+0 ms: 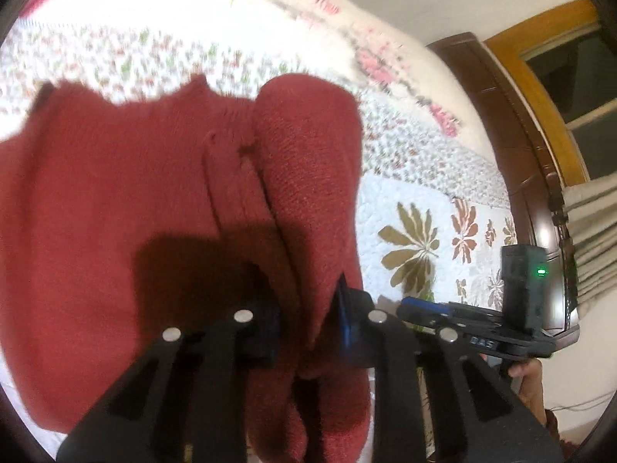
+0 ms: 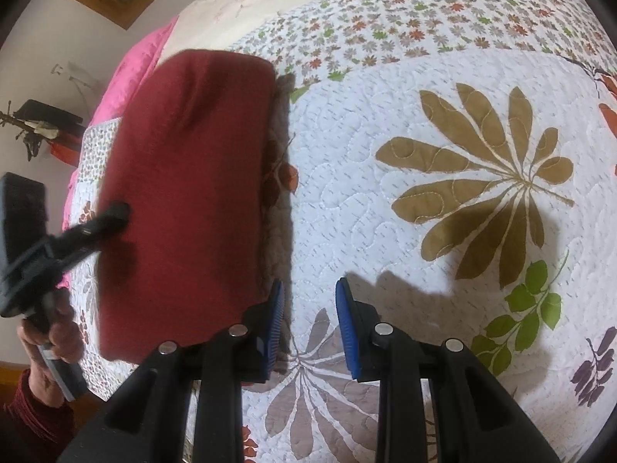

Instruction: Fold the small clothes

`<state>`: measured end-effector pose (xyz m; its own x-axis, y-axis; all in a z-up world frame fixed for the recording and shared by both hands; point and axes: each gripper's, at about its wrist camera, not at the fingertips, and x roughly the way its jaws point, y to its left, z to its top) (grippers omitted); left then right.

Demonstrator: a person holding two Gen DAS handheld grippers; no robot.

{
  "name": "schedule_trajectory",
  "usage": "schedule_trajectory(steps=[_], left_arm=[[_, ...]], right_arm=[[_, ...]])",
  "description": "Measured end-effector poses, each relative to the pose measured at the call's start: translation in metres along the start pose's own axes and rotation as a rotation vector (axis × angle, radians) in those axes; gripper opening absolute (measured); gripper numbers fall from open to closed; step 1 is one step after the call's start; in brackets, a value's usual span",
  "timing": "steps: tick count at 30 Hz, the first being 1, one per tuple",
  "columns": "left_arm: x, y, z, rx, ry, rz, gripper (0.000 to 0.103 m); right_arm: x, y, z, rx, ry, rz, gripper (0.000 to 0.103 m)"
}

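My left gripper [image 1: 304,328] is clamped on a thick fold of the red knit garment [image 1: 127,200], the cloth bunched between the blue pads [image 1: 344,316] and running straight away from me along the fingers, so the long axis of that fold lines up with the tool. My right gripper [image 2: 308,324] stands with its fingers apart and nothing between them, hovering over bare quilt; the garment [image 2: 185,193] lies to its left, its long edge running away from me, and the nearer blue fingertip [image 2: 275,308] sits just beside the garment's near corner, though I cannot tell if it touches. So the left tool has the cloth and the right is the free one, and I judge any next grasp by the right must travel leftward to that edge. From the right camera I also see the left tool and the hand [image 2: 50,347] that holds it. Under everything is the floral quilt [image 2: 443,193] on a bed, soft and likely to let the knit drag. Beyond are a dark wooden headboard [image 1: 513,123], a curtain [image 1: 590,231] and a wood-framed window [image 1: 567,50].
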<state>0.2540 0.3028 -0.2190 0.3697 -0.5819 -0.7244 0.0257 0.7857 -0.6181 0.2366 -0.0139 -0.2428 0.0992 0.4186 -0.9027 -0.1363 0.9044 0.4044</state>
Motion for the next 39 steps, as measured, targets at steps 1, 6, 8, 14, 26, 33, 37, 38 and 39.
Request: schedule_trajectory(steps=[1,6,8,14,26,33,37,38,39], left_arm=[[-0.008,0.003,0.001,0.000,-0.008,0.000,0.022],[-0.047,0.019,0.007,-0.003,-0.050,0.015,0.022],[-0.065,0.027,0.008,0.003,-0.077,0.028,0.022],[-0.111,0.058,0.013,-0.012,-0.134,0.100,0.022],[-0.114,0.162,-0.009,-0.170,-0.087,0.173,0.017],[-0.090,0.190,-0.021,-0.188,-0.067,0.234,0.015],[-0.090,0.193,-0.022,-0.186,-0.073,0.237,0.015],[-0.093,0.193,-0.022,-0.194,-0.075,0.232,0.015],[-0.097,0.191,-0.022,-0.196,-0.076,0.231,0.015]], right_arm=[[0.001,0.002,0.000,-0.003,0.002,-0.001,0.029],[0.010,0.012,0.001,-0.009,0.012,0.012,0.029],[0.013,0.019,0.002,-0.020,0.018,0.014,0.029],[0.023,0.043,0.005,-0.065,0.032,0.019,0.029],[0.042,0.080,0.004,-0.133,0.067,0.027,0.029],[0.053,0.109,-0.005,-0.187,0.096,0.046,0.029],[0.059,0.123,-0.011,-0.207,0.114,0.059,0.029],[0.061,0.128,-0.014,-0.219,0.119,0.062,0.030],[0.062,0.131,-0.015,-0.226,0.122,0.066,0.031]])
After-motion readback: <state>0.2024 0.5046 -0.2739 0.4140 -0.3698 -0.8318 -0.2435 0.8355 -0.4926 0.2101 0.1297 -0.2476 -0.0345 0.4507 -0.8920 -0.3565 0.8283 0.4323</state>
